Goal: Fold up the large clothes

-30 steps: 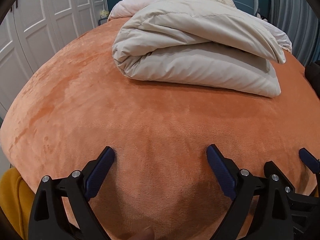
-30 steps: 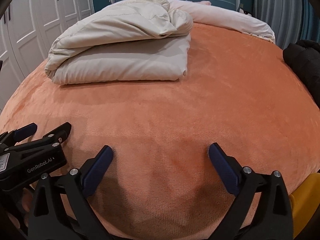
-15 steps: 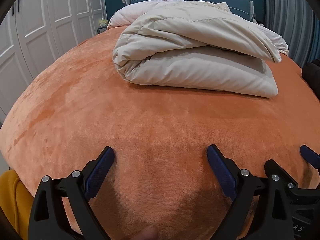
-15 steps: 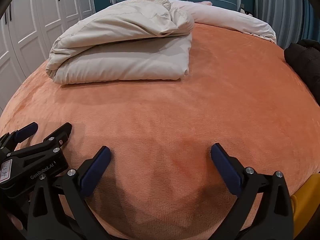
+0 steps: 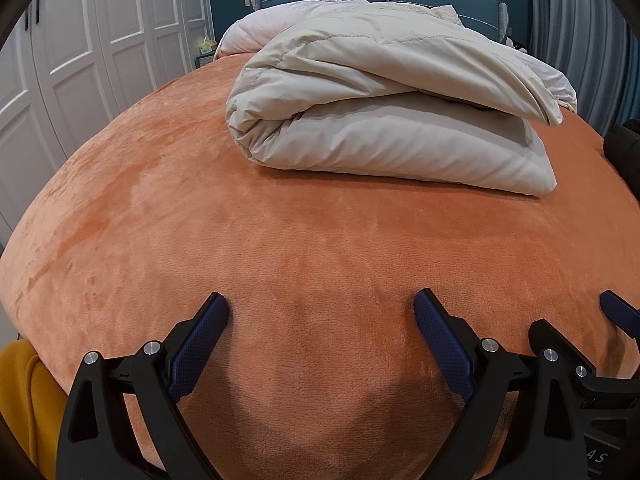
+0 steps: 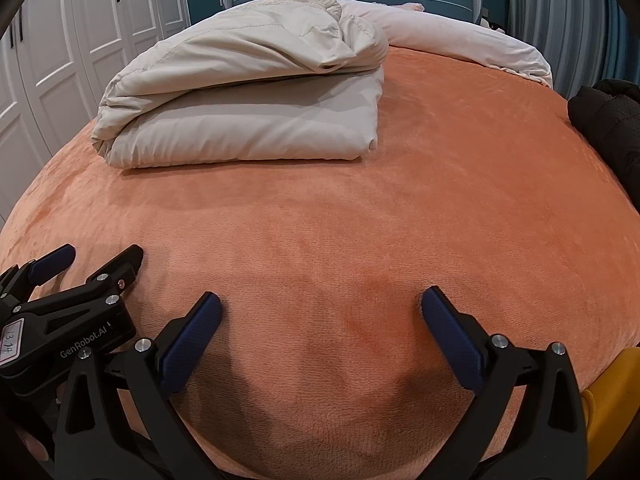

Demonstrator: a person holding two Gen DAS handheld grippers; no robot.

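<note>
Both tools hover low over the near edge of the orange bed cover, side by side and nearly touching; the left gripper is released, jaws spread wide, nothing between them; the right gripper is likewise released and empty.

The task's thing, a cream padded garment, lies toward the far half of the bed, left of centre in the right wrist view; it is already doubled over itself, with the top layer slack and rumpled at its far right corner; it is well apart from both grippers. A pale quilt lies behind it by the headboard; a black garment sits at the far right edge.

Judgement: the step in hand is the approach. To do it well, carry both grippers forward together; take the near hem at its two corners, one each; bite through all layers, not the top sheet alone; avoid pinching the plush cover beneath; smooth the rumpled corner before any further fold.
</note>
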